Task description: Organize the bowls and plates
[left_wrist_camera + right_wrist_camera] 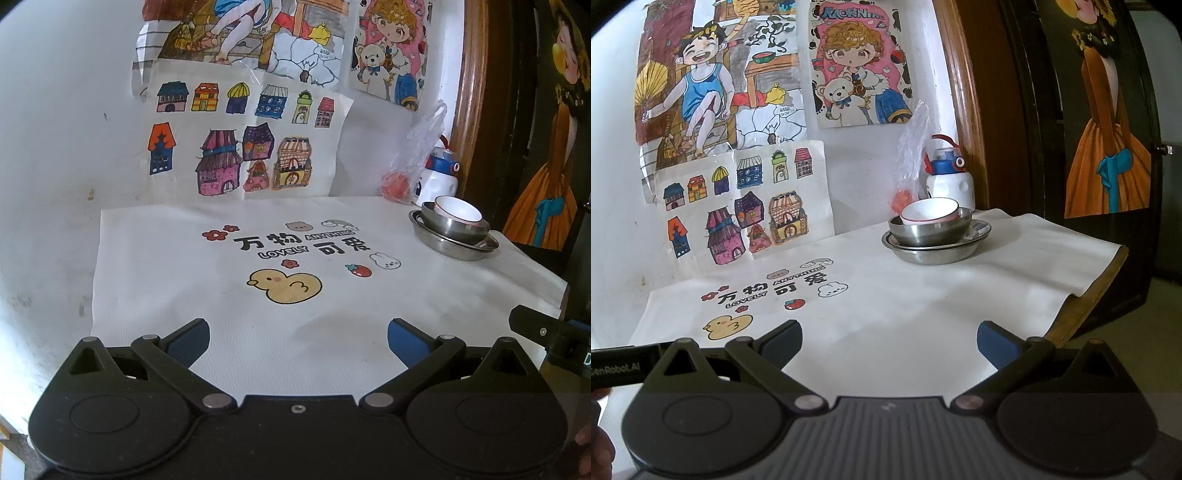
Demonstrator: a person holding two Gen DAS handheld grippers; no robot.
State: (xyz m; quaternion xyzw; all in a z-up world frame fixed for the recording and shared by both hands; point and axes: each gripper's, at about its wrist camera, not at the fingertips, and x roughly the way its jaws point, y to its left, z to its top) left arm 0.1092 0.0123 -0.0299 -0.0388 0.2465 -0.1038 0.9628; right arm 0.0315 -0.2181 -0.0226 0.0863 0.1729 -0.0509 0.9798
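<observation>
- The left tongs (298, 341) are spread wide open with nothing between the blue pads, held low over the near part of the surface (229, 332).
- The right tongs (889, 341) are likewise wide open and empty, over the near right part of the surface (923, 314).
- The surface is covered by a white cloth printed with a yellow duck (284, 285), flowers, a strawberry and lettering.
- The dishes sit stacked at the far right of the surface: a white bowl (929, 211) with a red rim nests in a steel bowl (931, 230), which rests in shallow steel plates (936, 251).
- From the left view the same stack (452, 230) is far and to the right, well apart from both tongs.
- Just behind the stack, against the wall, stand a white bottle (949, 177) with a blue and red lid and a clear plastic bag (910, 166) holding something red.
- Coloured drawings (746, 206) are on the far wall.
</observation>
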